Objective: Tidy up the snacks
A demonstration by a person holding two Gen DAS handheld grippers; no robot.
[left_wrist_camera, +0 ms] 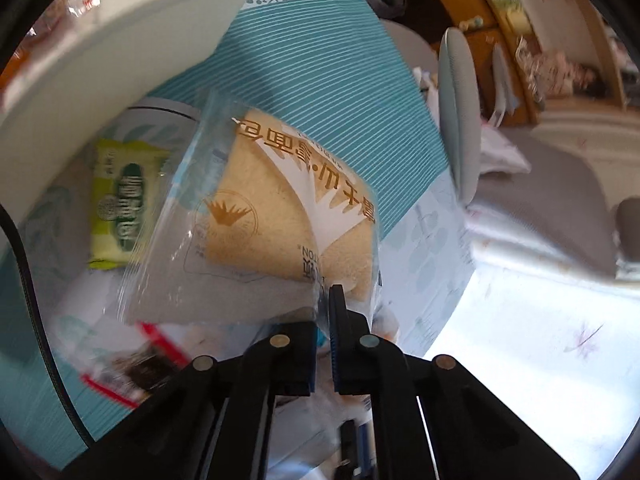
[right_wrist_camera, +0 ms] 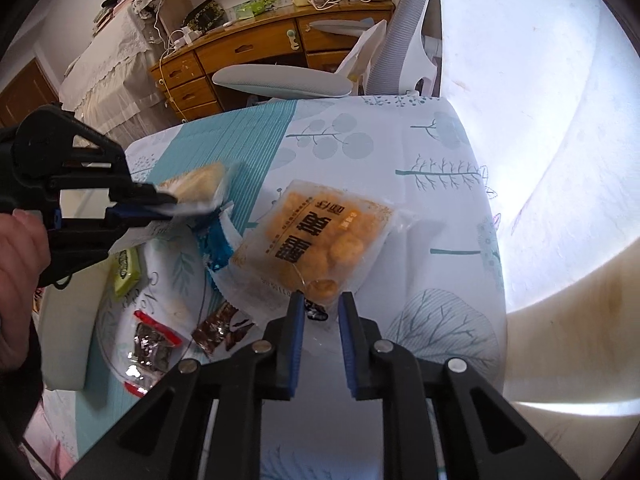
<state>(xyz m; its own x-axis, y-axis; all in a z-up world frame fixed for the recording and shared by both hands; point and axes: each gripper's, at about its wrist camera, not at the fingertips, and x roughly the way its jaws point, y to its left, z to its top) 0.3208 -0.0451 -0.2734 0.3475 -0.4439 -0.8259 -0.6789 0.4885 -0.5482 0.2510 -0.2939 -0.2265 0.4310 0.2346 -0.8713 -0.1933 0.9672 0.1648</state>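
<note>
We've got the left gripper (left_wrist_camera: 326, 300) pinching the bread packet (left_wrist_camera: 256, 216), our right gripper (right_wrist_camera: 320, 304) nipping the orange snack bag (right_wrist_camera: 316, 236) at its near corner

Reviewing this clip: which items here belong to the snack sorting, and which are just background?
Job: bread packet in left claw; orange snack bag at right claw; green packet; red-edged packets; white tray.
Background: chair; wooden desk.

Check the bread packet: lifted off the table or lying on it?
Lifted. The left tool is shut on the edge of the bread packet, and the right wrist view shows it hanging clear above the tablecloth.
</note>
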